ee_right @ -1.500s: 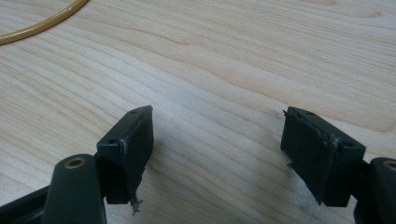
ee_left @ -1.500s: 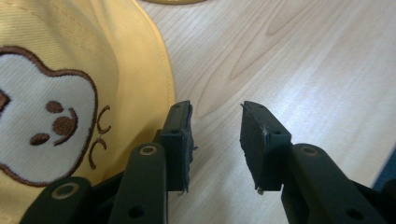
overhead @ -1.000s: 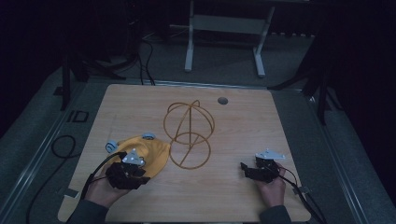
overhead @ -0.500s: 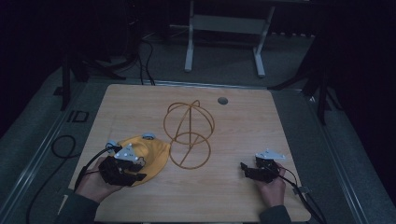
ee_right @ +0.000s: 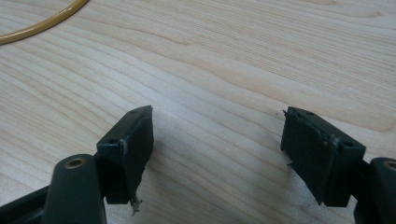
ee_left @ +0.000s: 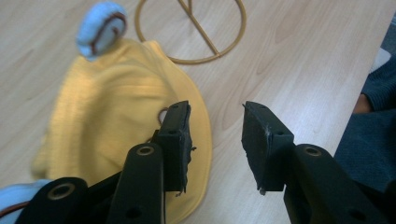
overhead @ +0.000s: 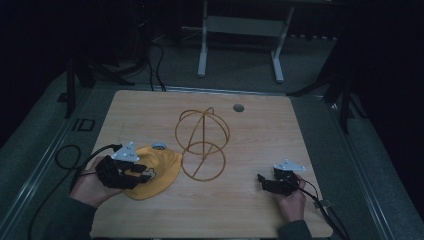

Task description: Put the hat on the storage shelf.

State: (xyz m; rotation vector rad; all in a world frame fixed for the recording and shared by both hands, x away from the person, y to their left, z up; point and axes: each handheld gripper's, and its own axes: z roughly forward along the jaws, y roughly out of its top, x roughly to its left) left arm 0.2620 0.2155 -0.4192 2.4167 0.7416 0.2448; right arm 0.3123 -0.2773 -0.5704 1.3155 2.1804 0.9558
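Observation:
A yellow knitted hat [overhead: 159, 169] lies flat on the wooden table [overhead: 260, 135], with a blue-and-white pompom [overhead: 159, 146] at its far edge. In the left gripper view the hat [ee_left: 107, 107] and pompom [ee_left: 100, 28] sit below and left of the jaws. My left gripper [overhead: 147, 174] hovers over the hat's near-left part. Its jaws have just been opening, and the left gripper [ee_left: 215, 112] has only bare table between its pads. A gold wire stand [overhead: 202, 142] rises right of the hat. My right gripper [overhead: 261, 180] rests open at the front right, nothing in the right gripper [ee_right: 217, 116].
The wire stand's round base ring [ee_left: 191, 32] lies just past the hat, and its edge [ee_right: 42, 23] is far left of the right jaws. A round grommet [overhead: 238, 107] is set in the table's far side. A black cable [overhead: 65, 155] loops off the left edge.
My left gripper has lifted and drawn back a little to the left off the hat, its jaws wider apart. The hat stays on the table. The right hand has not moved.

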